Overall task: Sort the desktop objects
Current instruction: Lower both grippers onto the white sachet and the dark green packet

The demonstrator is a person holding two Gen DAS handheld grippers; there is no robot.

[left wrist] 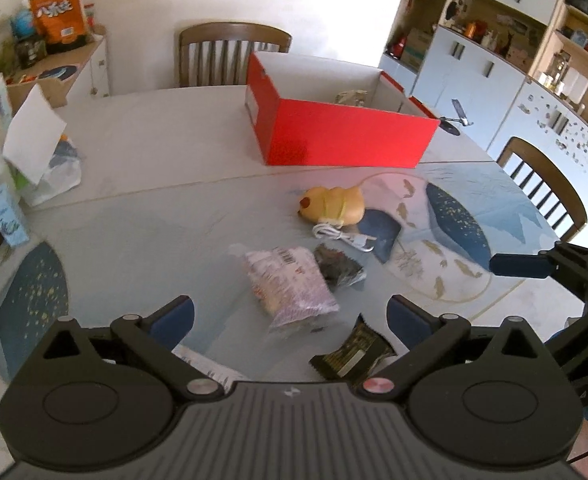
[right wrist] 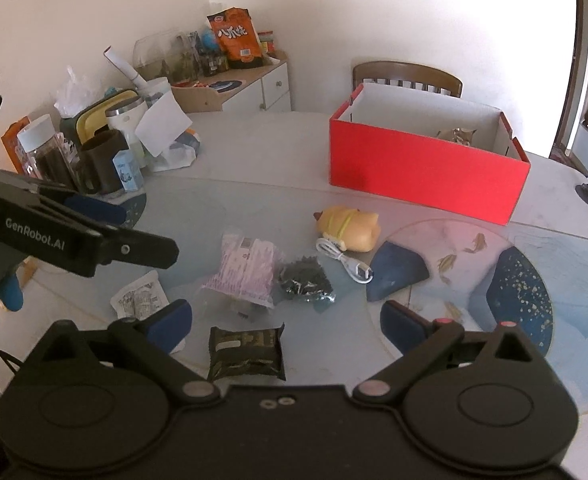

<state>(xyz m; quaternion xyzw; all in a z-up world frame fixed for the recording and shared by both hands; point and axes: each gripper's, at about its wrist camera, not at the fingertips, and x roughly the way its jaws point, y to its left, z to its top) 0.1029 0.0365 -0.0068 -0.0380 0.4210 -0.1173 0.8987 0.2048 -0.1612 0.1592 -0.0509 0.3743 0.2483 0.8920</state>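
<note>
Currently both sets of fingers stand fully apart and empty. The dark packet (right wrist: pixel 247 353) lies flat on the worktop just ahead of the right gripper (right wrist: pixel 285 326), between its fingers, long axis crosswise to them. The left gripper (left wrist: pixel 289 318) is slightly off-line; the right is better placed.

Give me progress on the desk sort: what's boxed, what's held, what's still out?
Done: one crinkled item already lies inside the red box. In hand: nothing; left gripper and right gripper are both open and empty above the table. Left: yellow toy, white cable, purple packet, dark snack bag, brown wrapped bar, blue pouch, small white packet.
</note>
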